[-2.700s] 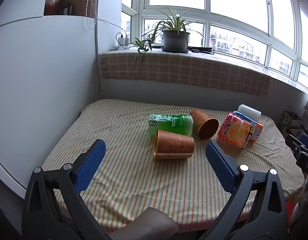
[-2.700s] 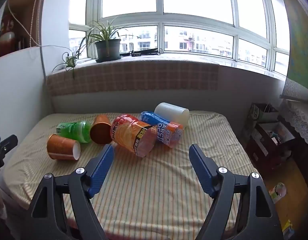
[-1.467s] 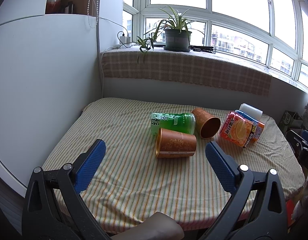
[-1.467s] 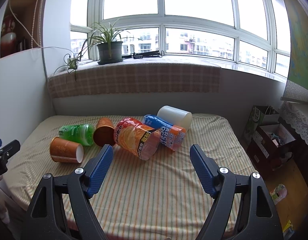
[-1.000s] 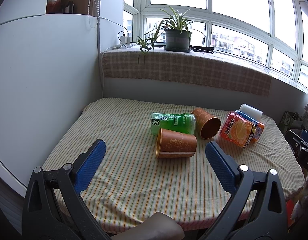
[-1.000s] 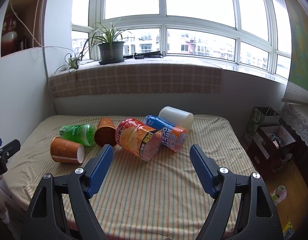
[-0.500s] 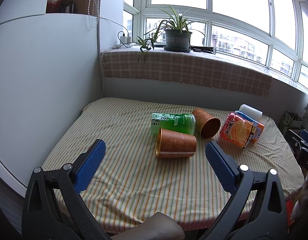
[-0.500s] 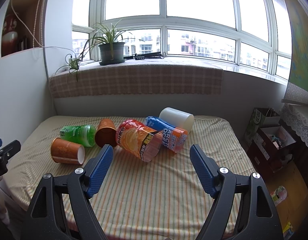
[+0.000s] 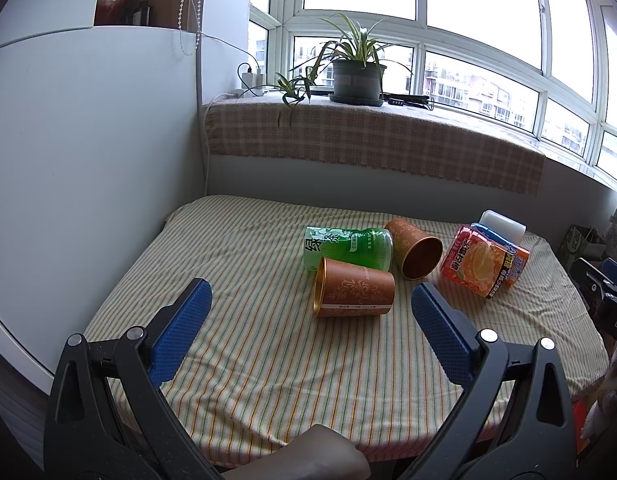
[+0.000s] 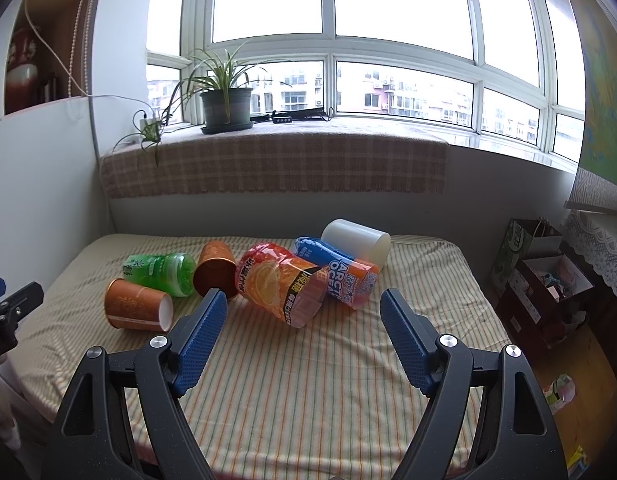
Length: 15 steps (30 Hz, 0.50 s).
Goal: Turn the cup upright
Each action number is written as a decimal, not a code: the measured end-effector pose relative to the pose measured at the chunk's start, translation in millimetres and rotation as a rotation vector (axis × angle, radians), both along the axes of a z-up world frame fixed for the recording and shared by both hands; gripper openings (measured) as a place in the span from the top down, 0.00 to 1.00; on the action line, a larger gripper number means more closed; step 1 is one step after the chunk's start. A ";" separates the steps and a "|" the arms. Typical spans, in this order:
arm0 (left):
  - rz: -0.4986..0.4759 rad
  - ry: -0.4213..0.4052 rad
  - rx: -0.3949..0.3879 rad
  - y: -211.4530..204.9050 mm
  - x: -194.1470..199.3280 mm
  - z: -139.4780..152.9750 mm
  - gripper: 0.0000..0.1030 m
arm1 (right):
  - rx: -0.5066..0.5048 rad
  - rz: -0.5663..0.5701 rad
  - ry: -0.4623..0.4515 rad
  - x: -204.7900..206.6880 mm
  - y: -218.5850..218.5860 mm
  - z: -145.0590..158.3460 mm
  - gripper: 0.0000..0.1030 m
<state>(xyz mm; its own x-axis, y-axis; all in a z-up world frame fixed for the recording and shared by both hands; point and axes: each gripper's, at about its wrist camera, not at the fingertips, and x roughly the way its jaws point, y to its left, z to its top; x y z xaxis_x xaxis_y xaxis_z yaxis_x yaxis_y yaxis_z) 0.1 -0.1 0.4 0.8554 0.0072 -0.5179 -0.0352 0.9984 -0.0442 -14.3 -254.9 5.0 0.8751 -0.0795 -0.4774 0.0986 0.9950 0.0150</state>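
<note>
Several cups lie on their sides on a striped tablecloth [image 9: 248, 248]. Nearest my left gripper [image 9: 308, 304] is an orange patterned cup [image 9: 354, 288] [image 10: 138, 311], its mouth pointing left. Behind it lie a green cup [image 9: 346, 247] [image 10: 160, 268] and a second orange cup [image 9: 414, 248] [image 10: 215, 268] with its mouth toward me. Further right are a red-orange printed cup [image 9: 474, 264] [image 10: 282, 286], a blue-orange cup [image 10: 338, 270] and a white cup [image 10: 356, 240]. My right gripper [image 10: 304, 312] hovers in front of the red-orange cup. Both grippers are open and hold nothing.
A white wall [image 9: 68, 160] borders the table's left side. A window ledge with a checked cloth [image 10: 276, 168] and a potted plant [image 9: 358, 76] runs behind. Boxes and bags [image 10: 548, 280] sit on the floor to the right. A person's hand [image 9: 308, 456] shows at the bottom.
Both views have barely shifted; the cups lie as before and both grippers stay open.
</note>
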 end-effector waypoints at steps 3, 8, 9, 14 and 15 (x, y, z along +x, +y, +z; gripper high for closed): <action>-0.001 -0.001 0.002 1.8 -0.1 -1.0 0.01 | 0.000 0.001 -0.001 -0.6 -0.1 -0.3 0.23; 0.000 -0.001 0.001 4.2 -0.3 -2.5 0.01 | -0.002 0.004 -0.004 0.3 1.2 0.1 0.23; 0.000 0.000 0.000 3.8 -0.2 -2.3 0.01 | -0.002 0.005 -0.004 0.9 1.5 0.0 0.23; 0.005 0.000 0.002 7.5 -0.4 -2.8 0.01 | -0.010 0.017 -0.004 4.3 5.9 0.2 0.23; 0.009 -0.001 0.003 8.7 -0.4 -3.0 0.01 | -0.011 0.021 -0.004 5.4 7.2 0.2 0.23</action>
<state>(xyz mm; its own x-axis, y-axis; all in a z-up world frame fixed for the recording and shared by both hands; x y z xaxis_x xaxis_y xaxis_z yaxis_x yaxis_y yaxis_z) -0.3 8.6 -2.6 0.8557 0.0162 -0.5173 -0.0438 0.9982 -0.0412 -8.9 -247.7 5.1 0.8783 -0.0666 -0.4735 0.0781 0.9969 0.0046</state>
